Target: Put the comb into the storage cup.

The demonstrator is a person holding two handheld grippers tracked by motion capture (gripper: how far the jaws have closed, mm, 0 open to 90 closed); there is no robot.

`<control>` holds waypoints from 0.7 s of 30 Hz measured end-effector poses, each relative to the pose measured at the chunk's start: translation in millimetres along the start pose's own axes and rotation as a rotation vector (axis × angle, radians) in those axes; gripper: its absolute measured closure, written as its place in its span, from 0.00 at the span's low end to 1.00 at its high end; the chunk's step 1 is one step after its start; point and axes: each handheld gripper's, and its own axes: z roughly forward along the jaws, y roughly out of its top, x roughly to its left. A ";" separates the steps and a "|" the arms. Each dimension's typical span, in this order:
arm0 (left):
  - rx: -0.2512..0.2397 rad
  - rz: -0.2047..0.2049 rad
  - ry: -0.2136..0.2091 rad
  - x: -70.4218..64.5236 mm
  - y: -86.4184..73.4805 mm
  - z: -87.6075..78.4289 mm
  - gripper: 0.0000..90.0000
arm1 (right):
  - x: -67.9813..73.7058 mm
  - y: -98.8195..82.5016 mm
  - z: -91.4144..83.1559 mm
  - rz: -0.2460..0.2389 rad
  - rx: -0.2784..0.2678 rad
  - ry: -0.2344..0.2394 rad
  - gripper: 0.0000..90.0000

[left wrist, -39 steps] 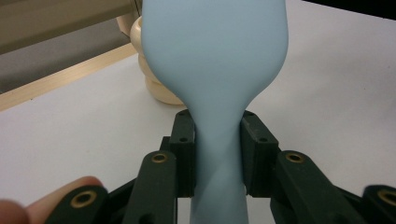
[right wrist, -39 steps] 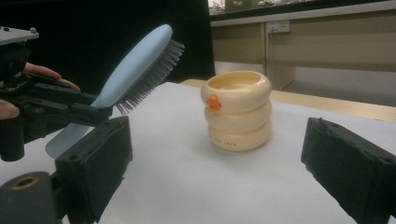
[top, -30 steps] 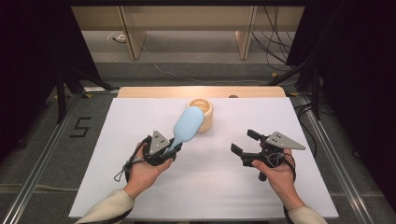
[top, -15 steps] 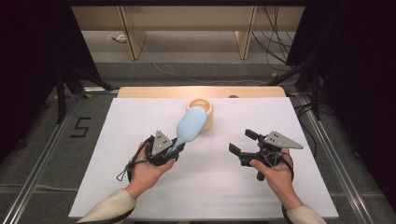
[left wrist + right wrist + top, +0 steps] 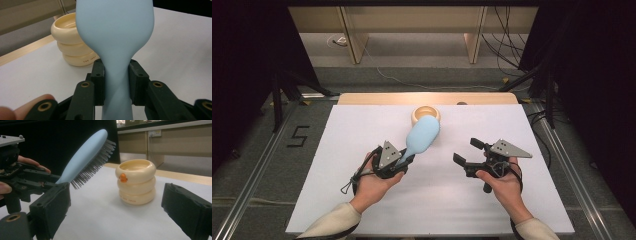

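The left tool [image 5: 404,161] clamps the pale-blue plastic hairbrush [image 5: 422,136] by its handle, head angled towards the cream ringed cup [image 5: 425,113] just beyond, probably above it; right tool [image 5: 468,153] gapes empty

The light blue hairbrush [image 5: 115,37] runs past the left gripper view's top edge. Its head hides part of the cream ringed cup [image 5: 421,113] from above.

Both forearms at the bottom of the high view wear cream long sleeves with dark cuffs. Each black plastic two-jaw gripper, left [image 5: 404,161] and right [image 5: 468,151], carries a grey three-cornered metal plate with small screws. Brass-coloured rivets dot the linkages; a black cable loops at lower left.
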 end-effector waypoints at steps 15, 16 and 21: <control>0.002 0.016 -0.022 -8.8 1.9 3.1 0.77 | 3.6 1.1 3.4 0.009 0.003 0.009 0.11; 0.002 0.018 -0.024 -9.7 2.0 3.5 0.77 | 3.8 1.1 3.7 0.010 0.004 0.011 0.11; -0.001 0.022 -0.031 -13.3 3.0 4.6 0.77 | 5.0 1.4 5.1 0.011 0.002 0.012 0.11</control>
